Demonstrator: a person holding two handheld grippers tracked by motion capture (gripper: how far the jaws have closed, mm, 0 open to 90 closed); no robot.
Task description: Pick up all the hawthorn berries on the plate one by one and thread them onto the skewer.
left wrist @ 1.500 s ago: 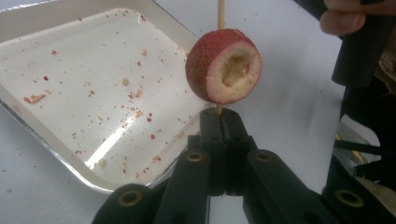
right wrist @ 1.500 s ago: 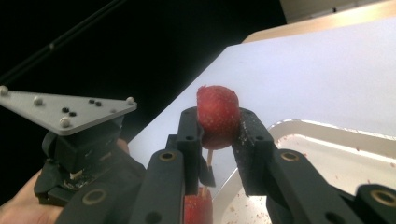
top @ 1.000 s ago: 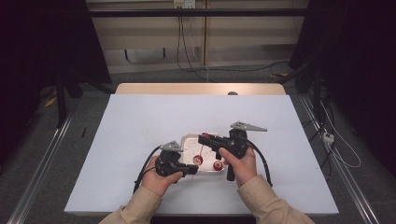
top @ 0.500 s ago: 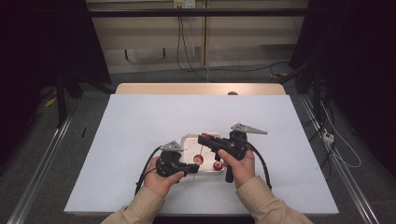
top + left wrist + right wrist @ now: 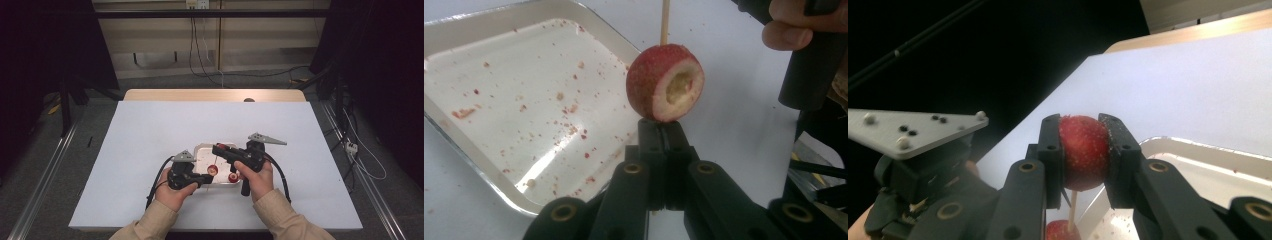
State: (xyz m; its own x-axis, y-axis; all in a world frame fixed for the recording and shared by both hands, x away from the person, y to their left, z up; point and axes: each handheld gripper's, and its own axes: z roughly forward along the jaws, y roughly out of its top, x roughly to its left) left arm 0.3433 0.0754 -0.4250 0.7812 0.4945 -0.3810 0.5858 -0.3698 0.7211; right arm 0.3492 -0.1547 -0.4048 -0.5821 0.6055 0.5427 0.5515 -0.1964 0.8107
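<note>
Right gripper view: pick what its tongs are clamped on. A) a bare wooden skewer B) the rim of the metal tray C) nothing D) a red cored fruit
D: the right tongs press both pads against a red fruit, with the skewer just below it.

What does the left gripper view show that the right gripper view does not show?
The left gripper view alone shows the cored hollow of a red fruit on the wooden skewer, the left hand-held gripper shut on that skewer, and the crumb-speckled tray floor. The right gripper view alone shows the right hand-held gripper clamping a whole red fruit, and the dark background. Both show the metal tray, the skewer, and the white table.
</note>
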